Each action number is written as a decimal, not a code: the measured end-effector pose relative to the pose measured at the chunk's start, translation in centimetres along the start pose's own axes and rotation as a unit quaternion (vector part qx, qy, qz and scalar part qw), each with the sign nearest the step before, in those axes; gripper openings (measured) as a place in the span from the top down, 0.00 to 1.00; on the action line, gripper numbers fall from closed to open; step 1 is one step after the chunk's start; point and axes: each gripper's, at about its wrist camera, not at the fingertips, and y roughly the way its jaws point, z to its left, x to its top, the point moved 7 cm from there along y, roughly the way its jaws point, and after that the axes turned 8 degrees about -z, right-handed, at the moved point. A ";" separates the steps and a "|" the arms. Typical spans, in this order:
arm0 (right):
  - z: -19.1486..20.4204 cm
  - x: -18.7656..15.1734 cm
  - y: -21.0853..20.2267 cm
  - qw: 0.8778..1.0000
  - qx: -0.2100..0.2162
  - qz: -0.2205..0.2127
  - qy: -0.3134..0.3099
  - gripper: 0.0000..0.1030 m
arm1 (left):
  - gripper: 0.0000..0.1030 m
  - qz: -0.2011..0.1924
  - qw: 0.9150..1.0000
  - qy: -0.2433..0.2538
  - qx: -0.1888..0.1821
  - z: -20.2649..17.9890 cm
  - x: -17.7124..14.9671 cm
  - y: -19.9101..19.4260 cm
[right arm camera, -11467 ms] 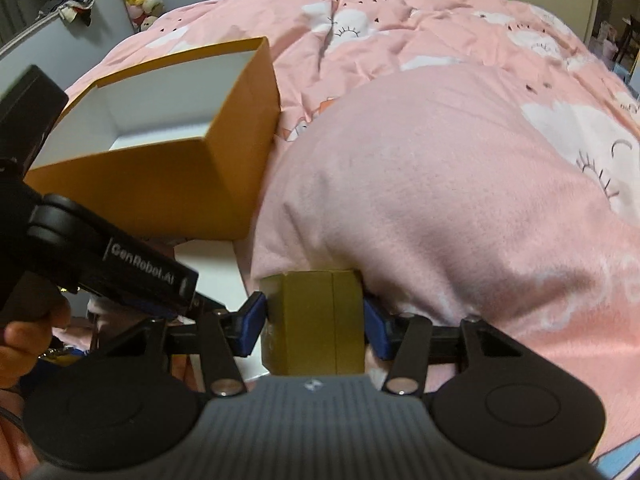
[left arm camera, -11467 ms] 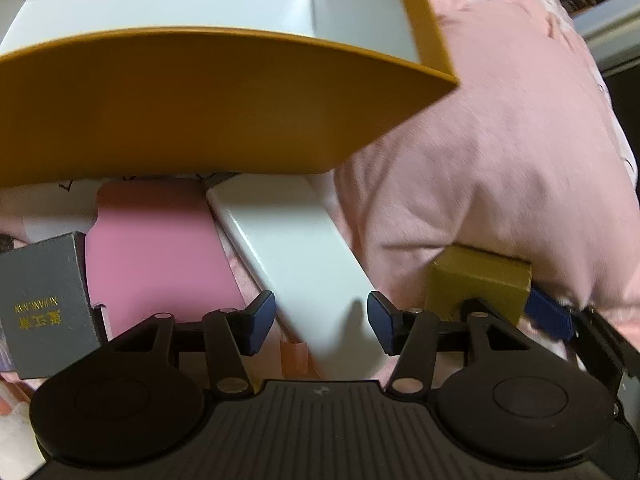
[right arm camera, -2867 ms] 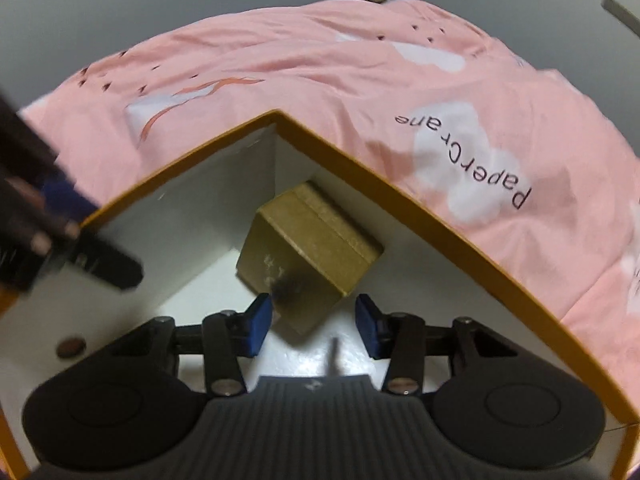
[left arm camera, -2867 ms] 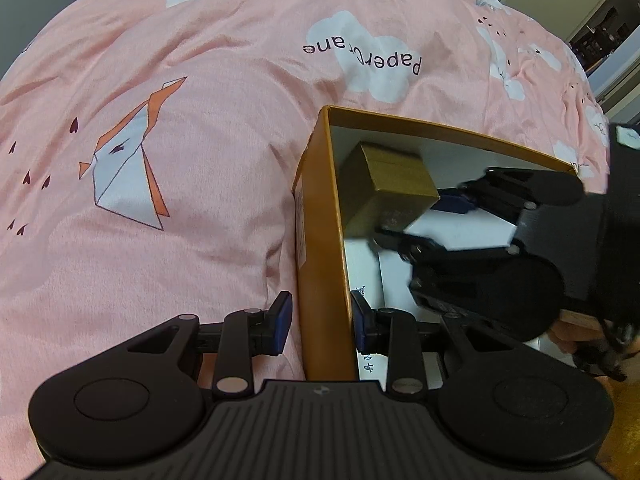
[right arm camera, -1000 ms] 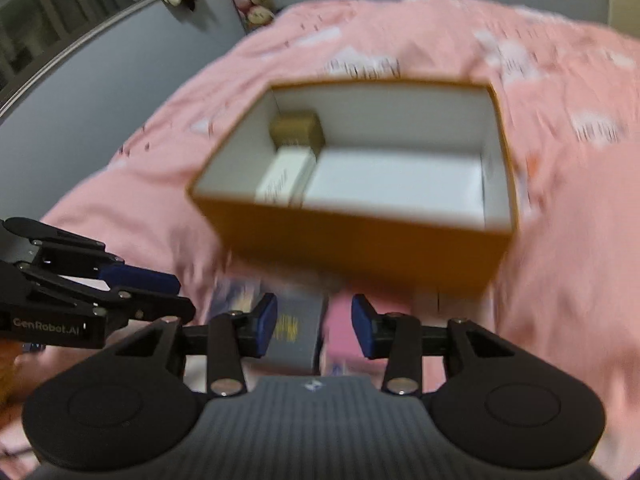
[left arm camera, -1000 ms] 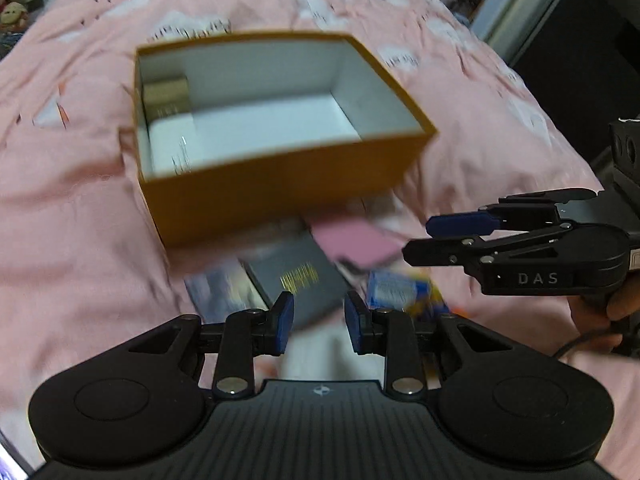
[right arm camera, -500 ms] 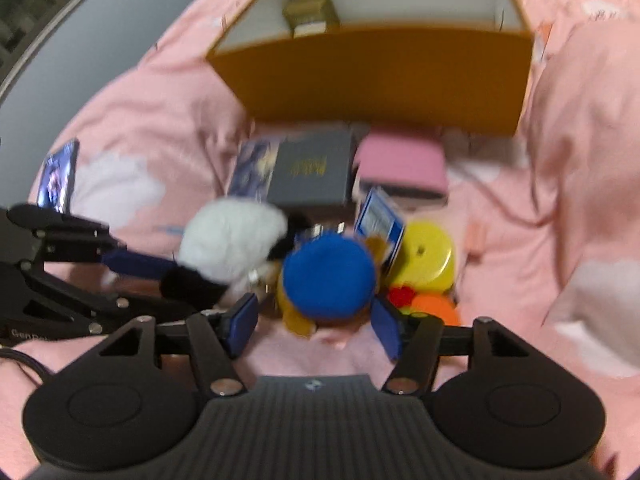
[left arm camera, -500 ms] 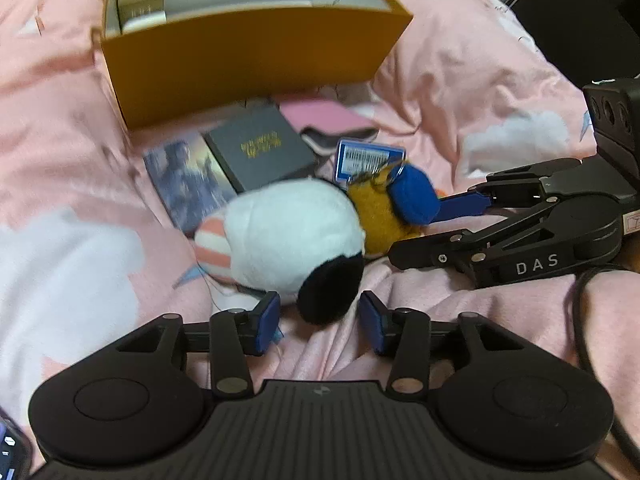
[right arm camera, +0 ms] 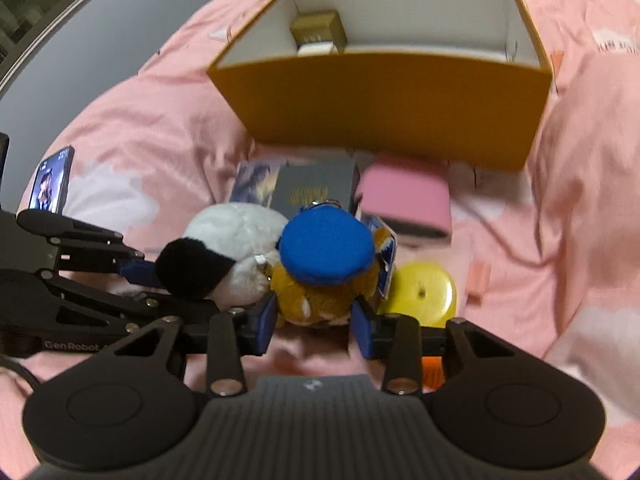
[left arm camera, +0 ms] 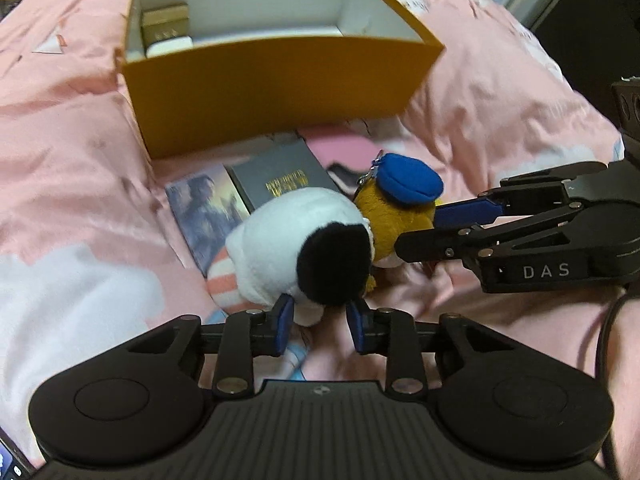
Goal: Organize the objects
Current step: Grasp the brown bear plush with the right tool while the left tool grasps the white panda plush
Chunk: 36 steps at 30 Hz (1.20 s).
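Note:
A white plush with a black ear (left arm camera: 300, 240) (right arm camera: 224, 256) lies on the pink bedspread. My left gripper (left arm camera: 320, 324) straddles its near end, jaws close against it. A brown plush with a blue cap (left arm camera: 400, 200) (right arm camera: 324, 268) lies beside it. My right gripper (right arm camera: 314, 324) straddles it, jaws against its sides. The orange box (left arm camera: 280, 80) (right arm camera: 380, 100) behind holds a gold box (left arm camera: 166, 26) (right arm camera: 318, 30) and a white box (left arm camera: 168, 45).
A dark grey book (left arm camera: 280, 180) (right arm camera: 316, 192), a photo card (left arm camera: 208, 212), a pink case (right arm camera: 404, 200), a blue tag (right arm camera: 385, 260), a yellow disc (right arm camera: 424, 292) and an orange item (right arm camera: 432, 372) lie in front of the box. A phone (right arm camera: 52, 180) lies left.
Both grippers have come down closer to the plush toys and their jaws have narrowed around them. Earlier the right gripper set the gold box in the orange box.

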 end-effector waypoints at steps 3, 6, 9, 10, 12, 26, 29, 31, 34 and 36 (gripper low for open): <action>0.1 1.3 0.4 1.000 -0.003 -0.015 -0.001 0.59 | 0.67 -0.023 1.000 -0.013 0.011 0.6 0.9 -0.1; 0.0 1.7 0.7 1.000 -0.006 -0.021 0.002 0.59 | 0.67 -0.045 0.998 -0.031 0.018 1.3 1.7 -0.3; -0.2 1.7 0.7 1.000 -0.002 -0.024 0.007 0.59 | 0.67 -0.061 0.997 -0.053 0.021 2.1 2.4 -0.2; -0.3 1.8 0.7 1.000 -0.002 -0.028 0.011 0.59 | 0.67 -0.067 0.996 -0.055 0.023 2.2 2.7 -0.1; -0.5 2.3 1.1 0.999 -0.009 -0.042 0.019 0.59 | 0.67 -0.084 0.994 -0.060 0.034 2.7 3.4 0.2; -1.3 3.3 0.9 0.996 -0.009 -0.077 0.054 0.49 | 0.48 -0.083 0.995 0.040 0.025 2.0 3.6 -0.9; -1.4 2.4 0.6 0.996 -0.019 -0.061 0.055 0.41 | 0.46 -0.072 0.991 0.102 0.041 1.6 3.4 -0.7; -1.3 1.8 0.7 0.997 -0.016 -0.049 0.060 0.39 | 0.43 -0.062 0.989 0.126 0.048 1.7 3.5 -0.3; -1.2 0.8 1.5 0.998 -0.009 -0.025 0.065 0.38 | 0.42 -0.045 0.984 0.165 0.044 1.4 3.4 0.6; -0.8 0.4 2.1 0.998 -0.007 -0.014 0.061 0.38 | 0.40 -0.041 0.981 0.186 0.038 1.1 3.2 1.3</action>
